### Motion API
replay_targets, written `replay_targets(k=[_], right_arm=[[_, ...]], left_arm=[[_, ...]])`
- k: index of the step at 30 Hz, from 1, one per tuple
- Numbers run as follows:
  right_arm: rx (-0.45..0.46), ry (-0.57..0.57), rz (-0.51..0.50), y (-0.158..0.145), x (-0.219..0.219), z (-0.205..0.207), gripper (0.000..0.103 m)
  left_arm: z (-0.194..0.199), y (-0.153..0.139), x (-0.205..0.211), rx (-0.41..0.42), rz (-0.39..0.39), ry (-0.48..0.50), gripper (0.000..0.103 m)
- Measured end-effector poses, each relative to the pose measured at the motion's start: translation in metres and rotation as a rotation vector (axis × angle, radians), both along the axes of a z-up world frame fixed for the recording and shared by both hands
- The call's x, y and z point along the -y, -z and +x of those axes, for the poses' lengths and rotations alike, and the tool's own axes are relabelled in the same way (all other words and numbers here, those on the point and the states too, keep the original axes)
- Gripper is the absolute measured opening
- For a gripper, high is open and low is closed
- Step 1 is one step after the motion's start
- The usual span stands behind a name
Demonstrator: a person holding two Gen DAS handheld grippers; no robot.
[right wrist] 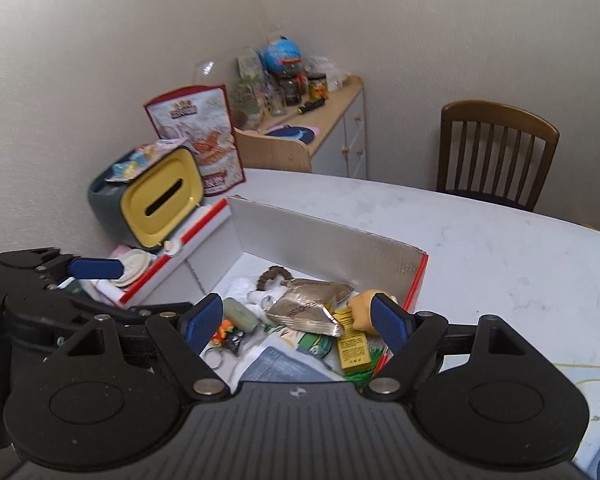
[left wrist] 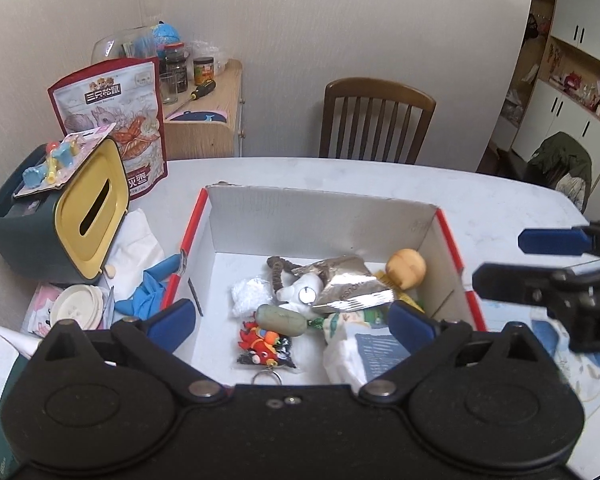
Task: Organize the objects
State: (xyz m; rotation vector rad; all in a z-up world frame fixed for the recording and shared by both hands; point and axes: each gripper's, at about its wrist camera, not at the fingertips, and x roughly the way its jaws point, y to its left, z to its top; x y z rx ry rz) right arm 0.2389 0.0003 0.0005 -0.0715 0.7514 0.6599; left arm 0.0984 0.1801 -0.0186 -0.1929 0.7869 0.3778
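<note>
Left gripper: we hold its jaws spread wide over the box, nothing between them.
Right gripper: we hold it apart too, empty.
Cardboard box: we see a foil packet, keychain and round bun inside.
Tissue holder: left, beyond the box.

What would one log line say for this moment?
left gripper: open, empty | right gripper: open, empty | box: holds clutter

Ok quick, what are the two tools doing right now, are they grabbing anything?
Left tool: open wide, holding nothing, above the box.
Right tool: open, holding nothing, also above the box.
</note>
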Motion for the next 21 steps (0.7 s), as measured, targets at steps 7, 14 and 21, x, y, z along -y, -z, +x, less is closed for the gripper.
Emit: replay_targets(k=[7,14,21], right_arm=[[0.046,-0.024,0.038,-0.007,0.017,-0.028,0.086],[0.067,-0.022,0.091,-0.012,0.034,-0.05,0.098],[0.08,-0.024,0.106,-0.013,0.043,-0.067,0.101]], left_arm=[[-0.013,-0.005,0.01,0.029,0.007,0.001,0.103],[-0.025,-0.009,0.021,0.042,0.01,0.008,0.103],[-0.037,-0.014,0.031,0.069,0.007,0.011,0.103]])
